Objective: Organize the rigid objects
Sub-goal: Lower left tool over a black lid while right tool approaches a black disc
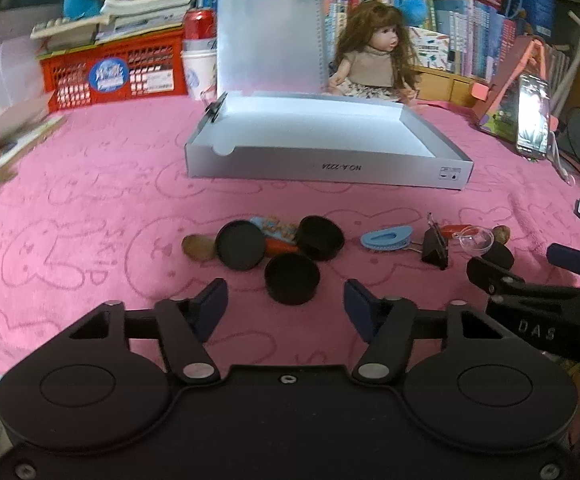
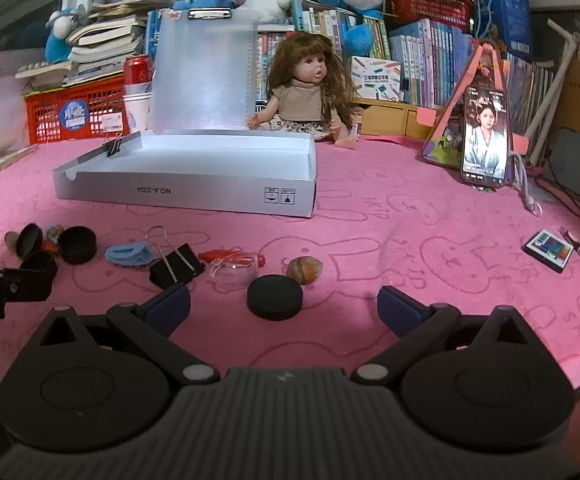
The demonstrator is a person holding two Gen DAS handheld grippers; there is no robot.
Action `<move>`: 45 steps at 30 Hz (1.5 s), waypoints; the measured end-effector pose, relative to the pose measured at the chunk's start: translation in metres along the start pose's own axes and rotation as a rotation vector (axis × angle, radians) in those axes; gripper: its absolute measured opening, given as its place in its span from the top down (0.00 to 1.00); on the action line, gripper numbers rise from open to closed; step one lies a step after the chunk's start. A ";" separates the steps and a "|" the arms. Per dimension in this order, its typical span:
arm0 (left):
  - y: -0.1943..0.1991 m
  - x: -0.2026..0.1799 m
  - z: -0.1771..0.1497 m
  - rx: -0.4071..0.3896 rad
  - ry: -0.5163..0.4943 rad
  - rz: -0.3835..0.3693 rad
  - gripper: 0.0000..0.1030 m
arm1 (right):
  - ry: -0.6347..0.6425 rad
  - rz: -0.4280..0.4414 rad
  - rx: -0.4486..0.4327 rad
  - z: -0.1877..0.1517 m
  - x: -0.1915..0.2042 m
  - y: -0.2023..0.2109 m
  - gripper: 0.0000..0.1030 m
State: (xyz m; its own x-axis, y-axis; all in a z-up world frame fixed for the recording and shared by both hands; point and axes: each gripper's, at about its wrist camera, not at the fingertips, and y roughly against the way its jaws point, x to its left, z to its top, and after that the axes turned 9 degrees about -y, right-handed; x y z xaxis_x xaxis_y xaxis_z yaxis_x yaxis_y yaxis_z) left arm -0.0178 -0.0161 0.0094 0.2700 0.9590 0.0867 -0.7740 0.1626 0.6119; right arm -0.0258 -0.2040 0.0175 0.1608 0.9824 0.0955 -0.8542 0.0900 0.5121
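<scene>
While both hand-held grippers sit apart and empty, left (image 1: 286, 306) faces a round black plastic cap (image 1: 291, 279), right (image 2: 284, 306) a flat black disc (image 2: 275, 297), low centre of frame.

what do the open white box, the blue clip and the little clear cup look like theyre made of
Open white box: likely matte cardboard, with folded walls and print. Blue clip: probably smooth moulded plastic in one even colour. Clear cup: glossy transparent plastic or glass, cannot tell which.
</scene>
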 end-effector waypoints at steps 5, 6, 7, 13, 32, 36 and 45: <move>-0.005 -0.005 0.002 -0.001 -0.023 -0.003 0.44 | -0.014 0.009 0.020 0.001 -0.004 -0.007 0.03; -0.006 -0.005 0.003 -0.002 -0.025 -0.002 0.44 | -0.014 0.010 0.023 0.001 -0.004 -0.008 0.03; -0.007 -0.006 0.003 -0.003 -0.026 -0.001 0.44 | -0.015 0.011 0.030 0.000 -0.004 -0.009 0.03; -0.011 -0.004 0.001 0.007 -0.021 -0.002 0.44 | -0.005 0.015 0.031 -0.001 -0.003 -0.012 0.00; -0.014 -0.004 0.000 0.008 -0.013 -0.006 0.34 | 0.016 0.067 0.004 -0.004 -0.007 -0.015 0.00; -0.015 -0.003 0.000 0.006 -0.008 -0.008 0.32 | 0.011 0.070 -0.006 -0.005 -0.008 -0.015 0.00; -0.016 -0.002 -0.001 -0.013 -0.003 -0.002 0.33 | 0.001 0.047 -0.014 -0.005 -0.005 -0.016 0.00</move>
State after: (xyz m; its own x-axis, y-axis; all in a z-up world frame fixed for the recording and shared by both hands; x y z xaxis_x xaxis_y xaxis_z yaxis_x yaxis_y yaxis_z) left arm -0.0067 -0.0203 -0.0018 0.2734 0.9578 0.0882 -0.7809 0.1675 0.6017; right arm -0.0152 -0.2092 0.0042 0.1194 0.9858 0.1183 -0.8676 0.0456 0.4952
